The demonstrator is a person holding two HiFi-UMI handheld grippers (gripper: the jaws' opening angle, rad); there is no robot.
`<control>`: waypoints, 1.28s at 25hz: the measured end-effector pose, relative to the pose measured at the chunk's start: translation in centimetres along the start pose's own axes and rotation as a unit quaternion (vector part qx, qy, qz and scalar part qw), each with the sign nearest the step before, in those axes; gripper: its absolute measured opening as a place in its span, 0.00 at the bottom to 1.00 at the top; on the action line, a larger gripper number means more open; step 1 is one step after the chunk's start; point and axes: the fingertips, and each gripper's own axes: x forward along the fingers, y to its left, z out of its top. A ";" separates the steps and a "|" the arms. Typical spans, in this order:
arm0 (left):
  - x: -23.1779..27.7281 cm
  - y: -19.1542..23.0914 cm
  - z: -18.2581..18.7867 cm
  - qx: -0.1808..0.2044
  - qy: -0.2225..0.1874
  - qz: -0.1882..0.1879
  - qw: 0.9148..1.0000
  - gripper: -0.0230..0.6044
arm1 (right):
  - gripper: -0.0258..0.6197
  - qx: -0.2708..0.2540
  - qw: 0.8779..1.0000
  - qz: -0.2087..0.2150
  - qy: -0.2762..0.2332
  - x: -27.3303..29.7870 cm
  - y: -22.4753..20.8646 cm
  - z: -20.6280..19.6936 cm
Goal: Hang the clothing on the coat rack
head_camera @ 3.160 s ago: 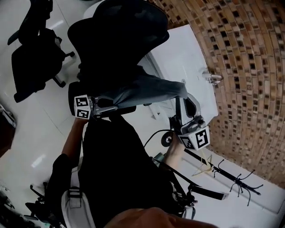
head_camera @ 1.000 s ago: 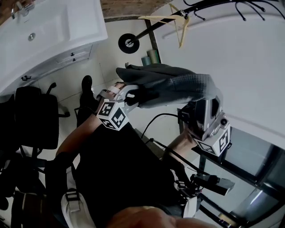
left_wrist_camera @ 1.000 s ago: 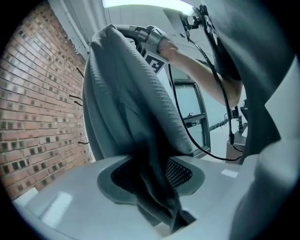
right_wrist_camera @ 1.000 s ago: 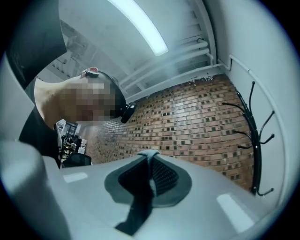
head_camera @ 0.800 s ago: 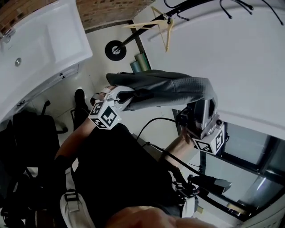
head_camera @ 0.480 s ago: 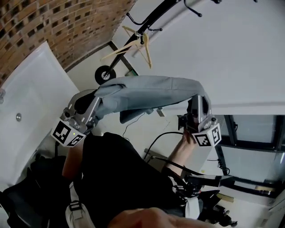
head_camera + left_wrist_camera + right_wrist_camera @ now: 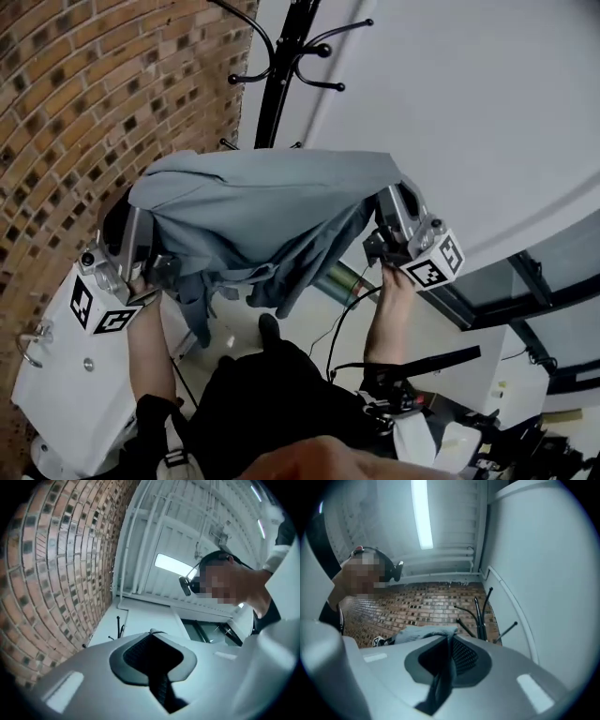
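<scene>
A grey-blue garment [image 7: 262, 211] hangs stretched between my two grippers, with sleeves and hem drooping below. My left gripper [image 7: 131, 225] is at the left, its tip under the cloth by the brick wall. Its jaws have just been closing; in the left gripper view the tips [image 7: 152, 632] meet on a thin dark strip. My right gripper [image 7: 392, 202] is shut on the garment's other end, and cloth [image 7: 426, 633] shows between its jaws [image 7: 451, 637]. The black coat rack [image 7: 279, 75] with curved hooks stands just above and behind the garment; its hooks [image 7: 480, 616] rise ahead of the right gripper.
A brick wall [image 7: 84, 103] runs down the left and a plain white wall [image 7: 450, 112] fills the right. A white basin unit [image 7: 56, 403] sits at lower left. Green rolls [image 7: 333, 277] and dark window frames [image 7: 525, 281] lie below right.
Both grippers have lifted the garment and carried it toward the coat rack; the left one rose most. The rack's hooks now stand just above the cloth. The wooden hanger has left the view.
</scene>
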 end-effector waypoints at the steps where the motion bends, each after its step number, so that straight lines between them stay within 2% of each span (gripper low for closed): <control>1: 1.9 0.4 0.9 0.008 -0.017 -0.011 1.000 0.07 | 0.06 -0.009 0.999 0.020 -0.028 1.3 -1.1 1.7; 3: 6.0 1.6 2.7 0.023 -0.051 -0.033 0.998 0.07 | 0.06 -0.038 0.994 0.060 -0.081 4.1 -3.4 5.6; 5: 10.6 3.7 3.6 0.003 -0.080 -0.048 0.996 0.07 | 0.06 -0.061 0.987 0.086 -0.123 6.8 -6.1 9.1; 7: 14.7 7.6 2.0 -0.041 -0.080 -0.027 0.996 0.07 | 0.06 -0.050 0.986 0.092 -0.134 9.7 -9.2 10.1; 8: 15.8 10.4 0.0 -0.056 -0.056 0.006 0.997 0.07 | 0.06 -0.029 0.988 0.087 -0.124 11.2 -10.9 9.2; 10: 15.0 15.1 -6.4 -0.086 0.024 0.078 0.993 0.07 | 0.06 0.031 0.994 0.066 -0.080 12.7 -14.1 4.3; 11: 13.1 15.8 -10.0 -0.098 0.065 0.101 0.988 0.07 | 0.06 0.063 0.995 0.059 -0.052 12.3 -14.7 0.8; 13: 8.4 14.7 -16.0 -0.109 0.125 0.125 0.978 0.07 | 0.06 0.122 0.991 0.053 0.000 9.8 -14.6 -6.7; 15: 4.8 13.8 -20.3 -0.137 0.149 0.139 0.969 0.07 | 0.07 0.174 0.983 0.051 0.029 7.9 -13.8 -12.6; 16: 3.5 13.6 -21.8 -0.157 0.148 0.145 0.966 0.07 | 0.06 0.198 0.978 0.053 0.030 7.5 -13.2 -14.2; 18: 2.2 13.1 -23.2 -0.204 0.112 0.146 0.962 0.07 | 0.06 0.215 0.974 0.062 0.022 7.0 -11.4 -14.6; 19: 2.2 12.6 -22.4 -0.214 0.084 0.138 0.963 0.07 | 0.06 0.198 0.978 0.063 0.016 6.8 -10.6 -13.5; 20: 2.2 12.1 -20.5 -0.207 0.056 0.126 0.968 0.07 | 0.06 0.170 0.983 0.064 0.006 6.5 -9.9 -11.6; 23: 3.3 10.4 -10.3 -0.120 -0.007 0.075 0.990 0.07 | 0.06 0.077 0.992 0.074 -0.061 5.9 -8.5 -3.0; 25: 6.0 9.4 -4.0 -0.058 -0.032 0.041 0.997 0.07 | 0.07 0.004 0.990 0.086 -0.111 5.9 -7.9 3.2; 27: 10.1 8.2 0.2 -0.029 -0.065 -0.002 0.997 0.07 | 0.06 -0.048 0.982 0.104 -0.151 7.0 -7.7 8.4; 28: 12.4 8.4 1.4 -0.024 -0.078 -0.012 0.997 0.07 | 0.07 -0.051 0.979 0.114 -0.161 8.3 -8.2 10.2; 29: 14.5 9.6 1.5 -0.021 -0.078 -0.005 0.997 0.07 | 0.07 -0.036 0.979 0.117 -0.162 10.0 -9.4 11.2; 30: 16.5 11.6 0.5 -0.024 -0.060 0.016 0.998 0.07 | 0.07 -0.007 0.982 0.114 -0.151 11.7 -11.2 11.1; 32: 18.3 16.1 -4.9 -0.053 0.017 0.073 0.996 0.07 | 0.07 0.065 0.987 0.099 -0.107 13.8 -14.5 7.9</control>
